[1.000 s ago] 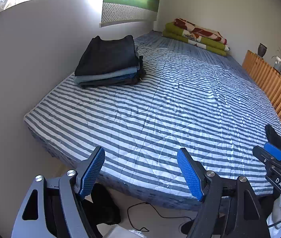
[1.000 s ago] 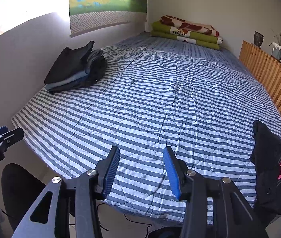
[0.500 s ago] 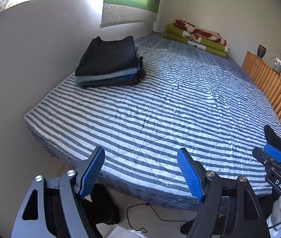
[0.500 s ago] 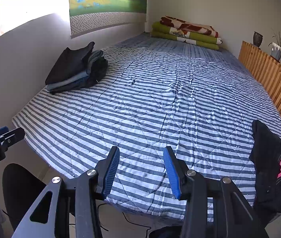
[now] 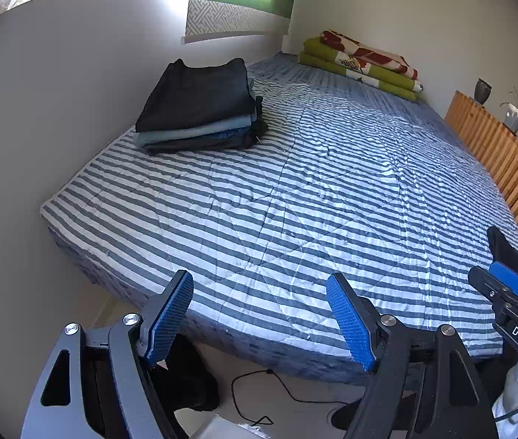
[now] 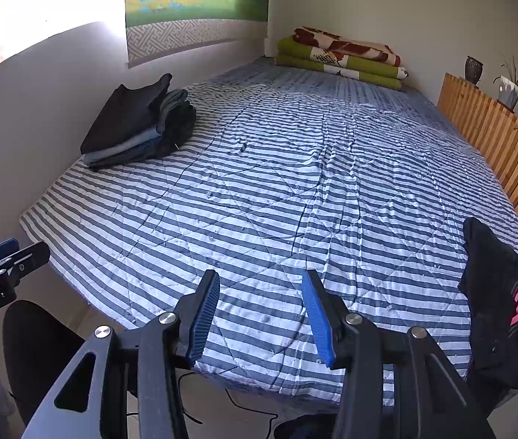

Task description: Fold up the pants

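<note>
A stack of folded dark and blue pants (image 5: 200, 108) (image 6: 138, 124) rests at the bed's far left, beside the wall. Black pants with a pink mark (image 6: 498, 303) lie crumpled at the bed's near right corner; only their tip (image 5: 504, 247) shows in the left wrist view. My left gripper (image 5: 259, 314) hangs open and holds nothing, off the bed's near edge. My right gripper (image 6: 260, 312) is open too, holding nothing, over the near edge, left of the black pants. Each gripper shows at the edge of the other's view.
The striped blue and white bedspread (image 6: 295, 190) covers the bed. Folded green and red blankets (image 6: 339, 56) lie at the far end. A wooden slat rail (image 6: 493, 139) runs along the right side. A black cable (image 5: 277, 387) lies on the floor below.
Both views have drifted slightly, with the bed sitting a little lower in frame. Both grippers stay open and nothing was picked up.
</note>
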A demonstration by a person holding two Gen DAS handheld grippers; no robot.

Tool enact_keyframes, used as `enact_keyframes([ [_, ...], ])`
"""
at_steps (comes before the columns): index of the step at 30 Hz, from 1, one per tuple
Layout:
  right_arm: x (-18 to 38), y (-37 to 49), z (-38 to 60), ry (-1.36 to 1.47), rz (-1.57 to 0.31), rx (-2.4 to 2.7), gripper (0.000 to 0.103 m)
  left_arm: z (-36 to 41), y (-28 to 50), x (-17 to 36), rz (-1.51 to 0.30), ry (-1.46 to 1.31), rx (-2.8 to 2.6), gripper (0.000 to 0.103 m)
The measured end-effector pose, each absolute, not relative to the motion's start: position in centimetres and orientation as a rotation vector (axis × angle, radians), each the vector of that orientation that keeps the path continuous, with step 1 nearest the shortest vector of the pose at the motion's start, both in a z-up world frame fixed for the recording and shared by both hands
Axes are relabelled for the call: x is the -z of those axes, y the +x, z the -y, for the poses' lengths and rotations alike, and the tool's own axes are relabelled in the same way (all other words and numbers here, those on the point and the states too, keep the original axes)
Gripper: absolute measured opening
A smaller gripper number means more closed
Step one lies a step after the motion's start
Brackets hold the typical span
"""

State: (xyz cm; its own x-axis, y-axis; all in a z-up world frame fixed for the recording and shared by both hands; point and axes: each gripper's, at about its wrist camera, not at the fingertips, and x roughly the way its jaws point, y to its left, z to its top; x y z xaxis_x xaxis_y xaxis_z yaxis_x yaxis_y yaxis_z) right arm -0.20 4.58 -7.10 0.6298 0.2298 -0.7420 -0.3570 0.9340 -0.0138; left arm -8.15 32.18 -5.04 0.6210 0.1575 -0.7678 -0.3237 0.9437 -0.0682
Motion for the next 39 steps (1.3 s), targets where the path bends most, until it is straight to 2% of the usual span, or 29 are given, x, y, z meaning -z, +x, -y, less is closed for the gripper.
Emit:
enact_keyframes([
  [39,8.2,-0.4,-5.2,-0.160,-0.852,-0.344,0.044,-31.9,-8.1,5.2,-0.868,-0.202,-0.274,0.078],
])
